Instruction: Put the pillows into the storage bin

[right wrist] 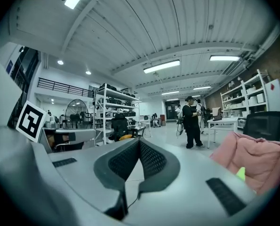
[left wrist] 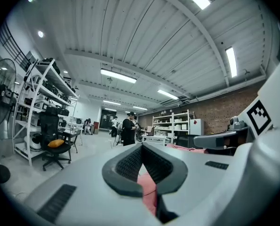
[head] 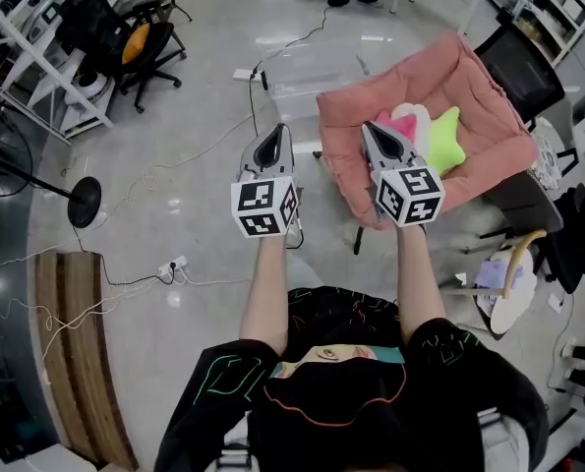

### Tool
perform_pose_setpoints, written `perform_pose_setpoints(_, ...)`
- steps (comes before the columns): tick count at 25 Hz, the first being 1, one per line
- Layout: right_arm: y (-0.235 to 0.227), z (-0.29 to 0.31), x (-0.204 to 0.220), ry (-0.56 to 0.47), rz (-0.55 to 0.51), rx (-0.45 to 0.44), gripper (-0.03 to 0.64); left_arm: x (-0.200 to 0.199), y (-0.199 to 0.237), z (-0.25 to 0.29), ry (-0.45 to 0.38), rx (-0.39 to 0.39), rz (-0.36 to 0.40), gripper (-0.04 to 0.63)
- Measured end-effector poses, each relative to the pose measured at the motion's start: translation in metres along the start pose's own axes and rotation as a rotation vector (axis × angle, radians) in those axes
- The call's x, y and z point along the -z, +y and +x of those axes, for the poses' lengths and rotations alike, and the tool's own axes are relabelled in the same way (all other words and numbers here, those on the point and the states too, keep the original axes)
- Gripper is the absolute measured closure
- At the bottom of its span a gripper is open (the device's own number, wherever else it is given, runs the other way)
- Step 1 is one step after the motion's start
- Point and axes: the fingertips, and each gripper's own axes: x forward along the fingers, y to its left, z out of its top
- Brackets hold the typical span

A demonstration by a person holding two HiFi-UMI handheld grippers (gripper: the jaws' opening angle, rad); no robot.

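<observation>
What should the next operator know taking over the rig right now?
Left gripper: shut, empty, held out level.
Right gripper: shut, empty, beside it.
Pillows: pink pillow, white pillow and green pillow lie on the big pink cushion, just past the right gripper.
Bin: what looks like the clear bin stands on the floor beyond the left gripper.
Done: nothing; no pillow seen in it.
Left: move all three pillows to the bin.

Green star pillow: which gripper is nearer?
Right. The right gripper is just left of the green star pillow; the left gripper is farther left, above the floor.
</observation>
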Motion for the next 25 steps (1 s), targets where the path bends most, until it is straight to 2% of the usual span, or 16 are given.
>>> perform_pose_setpoints(11, -0.036, 0.175, 0.024, 0.109, 0.016, 0.008, 0.620, 0.035, 0.108, 0.138, 0.069, 0.037, -0.121, 0.600)
perform_pose_setpoints(18, -0.064, 0.288, 0.036, 0.169, 0.042, 0.070, 0.620, 0.052, 0.172, 0.228, 0.121, 0.123, -0.172, 0.600)
perform_pose_setpoints(22, -0.089, 0.306, 0.050, 0.215, 0.058, 0.141, 0.620, 0.067, 0.178, 0.265, 0.146, 0.160, -0.206, 0.600)
perform_pose_setpoints(25, -0.116, 0.299, 0.067, 0.249, 0.088, 0.211, 0.620, 0.088, 0.162, 0.288, 0.197, 0.218, -0.225, 0.600)
